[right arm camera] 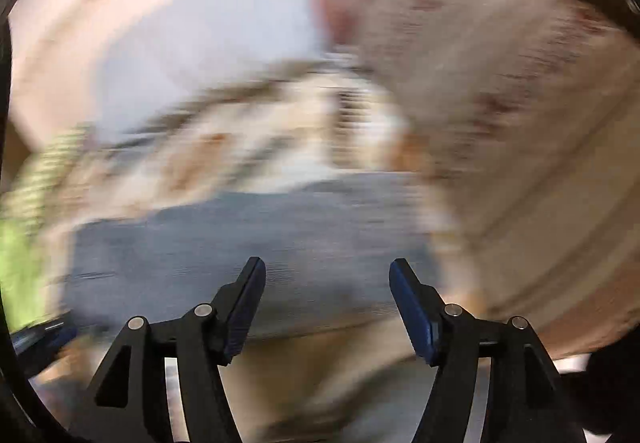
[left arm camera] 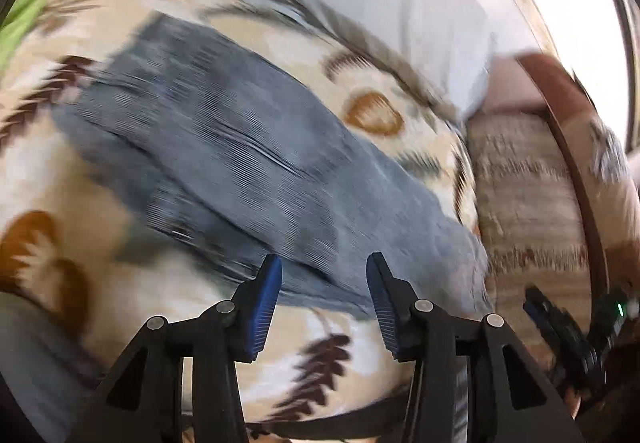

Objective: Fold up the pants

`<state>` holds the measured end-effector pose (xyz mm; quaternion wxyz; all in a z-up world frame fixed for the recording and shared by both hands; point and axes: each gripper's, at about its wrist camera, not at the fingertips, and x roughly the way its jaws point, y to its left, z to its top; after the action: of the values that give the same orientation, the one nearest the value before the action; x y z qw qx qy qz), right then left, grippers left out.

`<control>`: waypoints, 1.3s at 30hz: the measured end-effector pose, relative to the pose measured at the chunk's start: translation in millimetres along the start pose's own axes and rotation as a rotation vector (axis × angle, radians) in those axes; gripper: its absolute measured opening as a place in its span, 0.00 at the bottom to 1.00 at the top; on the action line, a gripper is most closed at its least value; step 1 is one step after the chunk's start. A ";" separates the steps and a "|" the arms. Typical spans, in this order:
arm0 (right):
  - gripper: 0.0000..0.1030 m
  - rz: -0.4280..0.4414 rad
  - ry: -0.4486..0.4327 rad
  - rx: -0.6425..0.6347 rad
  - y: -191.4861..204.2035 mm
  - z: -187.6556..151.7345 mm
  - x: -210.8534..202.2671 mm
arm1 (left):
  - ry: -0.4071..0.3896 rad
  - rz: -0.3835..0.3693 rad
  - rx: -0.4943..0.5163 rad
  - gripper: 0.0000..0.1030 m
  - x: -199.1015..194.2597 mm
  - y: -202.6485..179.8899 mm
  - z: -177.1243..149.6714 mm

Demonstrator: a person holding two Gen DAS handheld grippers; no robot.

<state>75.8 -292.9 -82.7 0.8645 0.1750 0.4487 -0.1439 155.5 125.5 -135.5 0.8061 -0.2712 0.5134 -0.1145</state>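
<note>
Blue-padded fingers [left arm camera: 269, 299] gape above folded, creased grey-blue pants [left arm camera: 224, 147].

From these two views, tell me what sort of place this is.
Probably a bedroom, on a bed. Grey pants lie on a leaf-patterned blanket, a pale pillow sits beyond them, and a carpeted floor shows past the bed's edge. Motion blur hides finer detail.
</note>
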 end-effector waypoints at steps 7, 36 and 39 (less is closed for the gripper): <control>0.63 0.386 0.079 -0.349 156.0 -26.7 18.2 | -0.027 0.036 -0.208 0.45 -22.7 76.5 47.8; 0.04 0.334 0.133 -0.773 327.9 -87.8 106.4 | -0.102 -0.080 -0.361 0.06 15.0 122.2 102.9; 0.03 0.372 0.096 -0.760 329.2 -80.7 80.8 | -0.142 -0.047 -0.267 0.06 -5.8 102.2 105.6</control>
<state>195.7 29.9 -135.5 0.8569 -0.0715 0.4703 0.1987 237.3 246.4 -153.3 0.7942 -0.3953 0.4593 -0.0444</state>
